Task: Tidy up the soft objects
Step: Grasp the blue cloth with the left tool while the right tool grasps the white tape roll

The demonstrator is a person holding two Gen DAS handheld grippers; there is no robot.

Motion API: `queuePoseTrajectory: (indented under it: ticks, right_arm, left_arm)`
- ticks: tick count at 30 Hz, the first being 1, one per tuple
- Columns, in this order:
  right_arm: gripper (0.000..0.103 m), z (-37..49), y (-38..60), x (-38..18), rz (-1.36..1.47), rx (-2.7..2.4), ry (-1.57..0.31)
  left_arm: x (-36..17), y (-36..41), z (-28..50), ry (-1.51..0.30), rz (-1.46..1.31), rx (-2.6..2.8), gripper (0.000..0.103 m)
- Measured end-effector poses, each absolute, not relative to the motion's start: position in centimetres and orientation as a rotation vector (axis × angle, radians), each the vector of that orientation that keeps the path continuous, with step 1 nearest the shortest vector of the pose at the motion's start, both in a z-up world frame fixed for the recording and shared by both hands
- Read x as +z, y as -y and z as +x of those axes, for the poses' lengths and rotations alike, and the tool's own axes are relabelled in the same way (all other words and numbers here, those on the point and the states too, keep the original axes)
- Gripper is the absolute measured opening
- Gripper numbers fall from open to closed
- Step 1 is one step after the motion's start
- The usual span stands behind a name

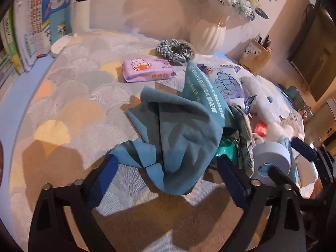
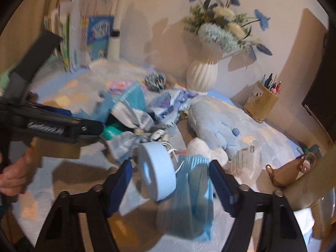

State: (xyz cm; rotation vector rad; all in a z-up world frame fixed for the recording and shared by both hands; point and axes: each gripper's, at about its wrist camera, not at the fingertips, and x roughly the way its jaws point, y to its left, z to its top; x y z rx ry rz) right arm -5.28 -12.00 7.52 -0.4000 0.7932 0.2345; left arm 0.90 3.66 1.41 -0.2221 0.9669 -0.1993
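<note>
A heap of soft things lies on the scallop-patterned mat. A crumpled blue cloth lies between the wide-open fingers of my left gripper, which grips nothing. A light blue tape roll and a light blue face mask sit between the open fingers of my right gripper; the roll also shows in the left wrist view. A blue-grey plush toy lies behind them. A purple wipes pack and a knitted scrunchie lie farther back. The right wrist view is motion-blurred.
A white ribbed vase with flowers stands at the back wall. A pen holder stands at the right. Books lean at the left edge. A tan coin purse lies at the right. My left gripper's body crosses the right wrist view.
</note>
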Motion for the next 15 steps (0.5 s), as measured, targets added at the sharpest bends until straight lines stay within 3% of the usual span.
queuePoseTrajectory:
  ticks: [2, 4, 5, 7, 15]
  right_arm:
    - [0.065, -4.4, 11.6, 6.8, -0.448, 0.216, -0.808]
    - [0.047, -4.4, 11.3, 6.8, -0.484, 0.213, -0.797]
    - [0.037, -4.5, 11.3, 6.9, -0.485, 0.223, -0.796]
    - [0.029, -4.7, 11.4, 7.1, -0.472, 0.254, -0.801]
    - [0.021, -6.5, 12.6, 10.0, -0.353, 0.253, -0.754]
  left_arm:
    - [1.4, -4.0, 0.8, -0.953, -0.223, -0.191, 0.077]
    - [1.6, -4.4, 0.7, -0.950, -0.218, -0.192, 0.046]
    - [1.6, -4.7, 0.6, -0.950, -0.224, -0.199, 0.040]
    - [1.7, -5.1, 0.4, -0.944, -0.230, -0.205, 0.013]
    - [3.4, -7.2, -3.3, -0.878, -0.218, -0.212, 0.011]
